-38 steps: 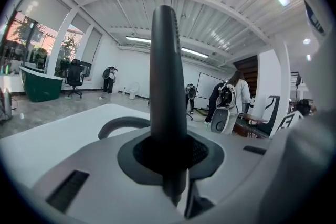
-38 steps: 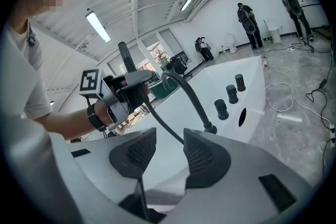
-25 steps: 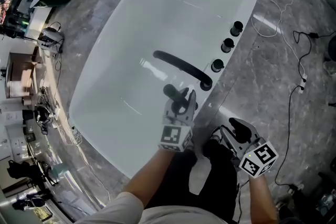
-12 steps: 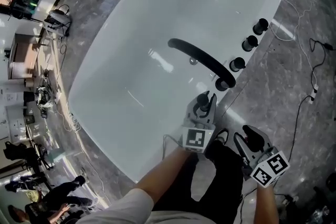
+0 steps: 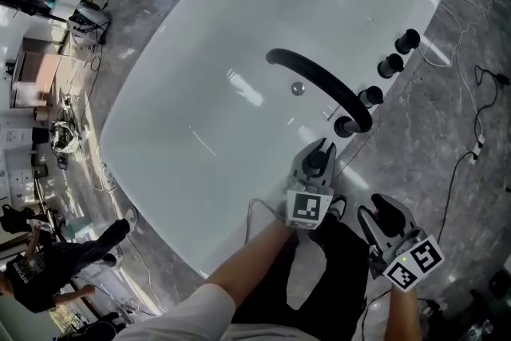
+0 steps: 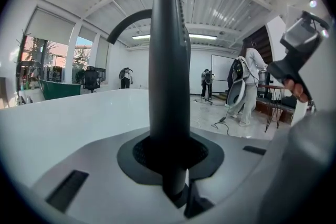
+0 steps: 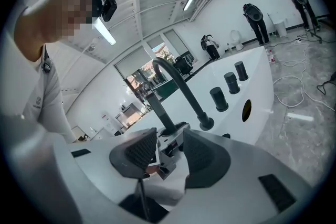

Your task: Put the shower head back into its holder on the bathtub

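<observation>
1. Lowered since a second ago, the shower head (image 6: 168, 71) now stands upright over the white bathtub's (image 5: 200, 92) near rim, just beside the black spout's (image 5: 319, 80) base.
2. It looks a stiff, smooth wand (probably light and slippery); the lower handle suits gripping.
3. Left gripper (image 5: 315, 170) is clamped narrowly there; right gripper (image 5: 382, 213) waits parted, empty, hardly shifted.
4. A dark oval hole (image 7: 247, 107) is probably the holder.

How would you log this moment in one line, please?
left gripper: shut on shower head, upright beside faucet | right gripper: open, empty | seated in holder: cannot tell
</observation>
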{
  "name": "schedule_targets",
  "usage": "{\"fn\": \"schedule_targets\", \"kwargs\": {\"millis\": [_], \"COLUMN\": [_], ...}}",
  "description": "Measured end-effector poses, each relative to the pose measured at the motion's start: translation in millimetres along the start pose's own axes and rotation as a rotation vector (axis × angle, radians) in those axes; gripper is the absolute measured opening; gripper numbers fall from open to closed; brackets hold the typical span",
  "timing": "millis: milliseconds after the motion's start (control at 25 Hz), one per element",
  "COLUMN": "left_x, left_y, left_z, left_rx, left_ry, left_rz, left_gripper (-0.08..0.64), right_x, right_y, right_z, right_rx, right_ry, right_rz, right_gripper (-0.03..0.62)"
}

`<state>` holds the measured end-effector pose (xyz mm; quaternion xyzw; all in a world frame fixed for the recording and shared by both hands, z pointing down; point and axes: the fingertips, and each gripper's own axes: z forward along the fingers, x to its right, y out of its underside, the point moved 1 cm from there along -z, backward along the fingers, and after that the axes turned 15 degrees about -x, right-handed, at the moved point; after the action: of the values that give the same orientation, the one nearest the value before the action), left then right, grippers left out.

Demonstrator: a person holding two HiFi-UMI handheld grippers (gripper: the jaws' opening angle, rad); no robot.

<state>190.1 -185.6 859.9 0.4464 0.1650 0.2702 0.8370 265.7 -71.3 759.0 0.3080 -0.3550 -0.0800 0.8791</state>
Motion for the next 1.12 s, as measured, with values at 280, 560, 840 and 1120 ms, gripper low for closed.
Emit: {"fn": "schedule_targets", "kwargs": {"millis": [280, 560, 840, 1120], "left_x": [6.2, 6.0, 11.3, 14.6], "left_y": [14.1, 28.5, 30.1, 24.0], "left_z": [10.8, 10.9, 8.1, -6.0], "left_rx": [-0.135, -0.241, -0.278, -0.304], "left_ry": [-0.010, -0.005, 0.053, 0.104], "left_rz": [0.051, 0.039, 0.060, 0.075], "left_gripper": [0.067, 0.068, 0.106, 0.184], "right_x": [-15.6, -25.1, -41.1, -60.1], "right_y": [-7.2, -13.1, -11.2, -15.3], "right_z": [-6.0, -19.4, -21.5, -27.2], "right_rx": [0.013, 0.027, 0.014, 0.012], "right_ry": [-0.014, -0.007, 0.000, 0.002], "right_rz": [0.005, 0.011, 0.026, 0.018], "right_gripper": [0.167, 0.166, 0.164, 0.166]}}
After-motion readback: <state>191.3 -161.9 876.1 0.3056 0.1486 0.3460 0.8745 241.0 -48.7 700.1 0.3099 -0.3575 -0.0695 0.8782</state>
